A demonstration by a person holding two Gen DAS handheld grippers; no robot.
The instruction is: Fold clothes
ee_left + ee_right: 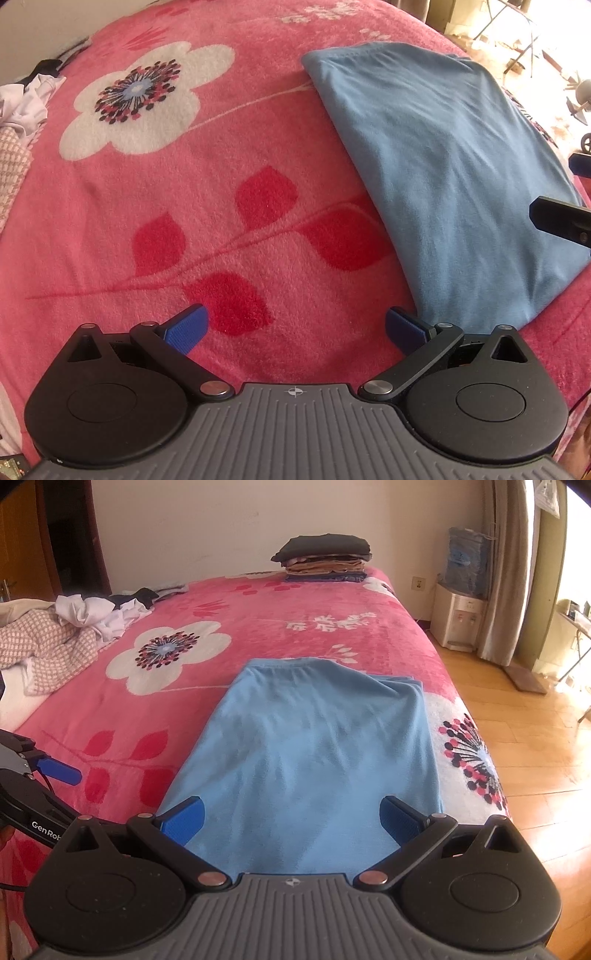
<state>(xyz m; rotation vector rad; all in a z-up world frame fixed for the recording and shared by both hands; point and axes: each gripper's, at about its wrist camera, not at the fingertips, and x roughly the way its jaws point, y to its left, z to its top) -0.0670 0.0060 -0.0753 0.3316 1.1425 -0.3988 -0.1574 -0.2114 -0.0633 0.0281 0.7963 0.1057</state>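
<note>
Both claws are spread wide with nothing between the blue pads. The right gripper (291, 818) hangs right over the near end of the blue shirt (314, 746), which lies folded into a long panel on the pink flowered blanket (229, 602), near the bed's right edge. The left gripper (297, 330) sits just beside the shirt's left side, over bare blanket with red leaf prints (its right pad is almost at the shirt's corner). Further back on the left there's a messy pile of unfolded clothes (74, 627), white and checked stuff. At the far end of the bed a neat stack of folded clothes (325, 559) sits by the wall.
</note>
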